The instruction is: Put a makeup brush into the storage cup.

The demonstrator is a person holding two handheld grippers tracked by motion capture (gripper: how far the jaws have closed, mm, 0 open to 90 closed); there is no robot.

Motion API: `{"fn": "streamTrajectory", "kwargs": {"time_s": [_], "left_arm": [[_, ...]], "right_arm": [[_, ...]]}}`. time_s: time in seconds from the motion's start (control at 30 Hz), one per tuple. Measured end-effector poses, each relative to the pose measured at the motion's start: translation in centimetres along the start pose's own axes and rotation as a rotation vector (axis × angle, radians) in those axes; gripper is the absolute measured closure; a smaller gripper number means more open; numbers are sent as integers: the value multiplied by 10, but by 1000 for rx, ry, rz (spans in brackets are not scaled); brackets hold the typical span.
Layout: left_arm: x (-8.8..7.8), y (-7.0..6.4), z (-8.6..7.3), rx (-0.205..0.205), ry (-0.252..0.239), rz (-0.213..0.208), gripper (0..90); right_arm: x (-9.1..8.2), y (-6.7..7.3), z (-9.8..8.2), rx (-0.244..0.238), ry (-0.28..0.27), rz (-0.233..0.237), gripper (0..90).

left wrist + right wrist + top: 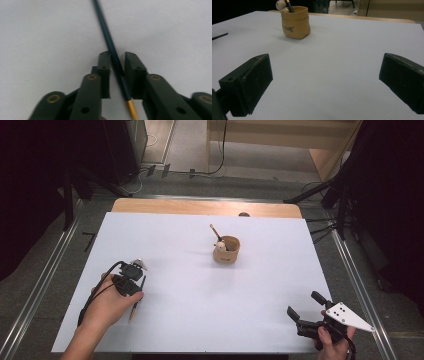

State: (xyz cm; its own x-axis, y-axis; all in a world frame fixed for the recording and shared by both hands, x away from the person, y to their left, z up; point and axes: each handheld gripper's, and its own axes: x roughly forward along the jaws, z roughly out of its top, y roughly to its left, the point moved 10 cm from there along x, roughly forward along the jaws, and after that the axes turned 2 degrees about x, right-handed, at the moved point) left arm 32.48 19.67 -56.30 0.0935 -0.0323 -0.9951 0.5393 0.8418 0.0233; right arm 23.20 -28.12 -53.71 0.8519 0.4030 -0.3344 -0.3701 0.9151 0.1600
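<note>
A thin dark brush (110,42) with a gold ferrule lies flat on the white table (200,290); its dark end shows in the right gripper view too (219,36). My left gripper (135,287) is at the table's left front and points down at the brush (135,305). Its jaws (117,56) stand on either side of the handle and press on it. Farther back, near the middle, a tan pouch-like holder (227,251) (295,22) holds another brush (215,231) and a small white-topped item. My right gripper (302,302) (325,60) rests at the front right, jaws wide apart with nothing between them.
The table's far wooden edge (205,207) borders a floor with cables and dark stand legs (320,192). Metal rails (357,285) run along both sides of the table. The white surface lies bare between the holder and both grippers.
</note>
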Motion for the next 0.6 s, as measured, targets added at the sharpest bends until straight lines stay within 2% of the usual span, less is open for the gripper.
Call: {"fn": "streamTrajectory", "kwargs": {"time_s": [0.03,0.27,0.33,0.4,0.47,0.6], "left_arm": [[0,0,0,3,3,-7,848],[-1,1,-1,31,-12,-19,854],[-3,1,1,29,-43,-26,855],[-6,0,3,38,-81,-55,855],[-10,0,5,44,-112,-41,856],[-15,-2,7,62,-150,-61,856]], "right_arm": [[0,0,0,1,2,0,0],[0,1,0,-1,1,-1,0],[0,1,0,1,1,-2,0],[0,1,0,1,0,-2,0],[0,1,0,-1,1,-2,0],[0,1,-1,-4,2,-4,0]]}}
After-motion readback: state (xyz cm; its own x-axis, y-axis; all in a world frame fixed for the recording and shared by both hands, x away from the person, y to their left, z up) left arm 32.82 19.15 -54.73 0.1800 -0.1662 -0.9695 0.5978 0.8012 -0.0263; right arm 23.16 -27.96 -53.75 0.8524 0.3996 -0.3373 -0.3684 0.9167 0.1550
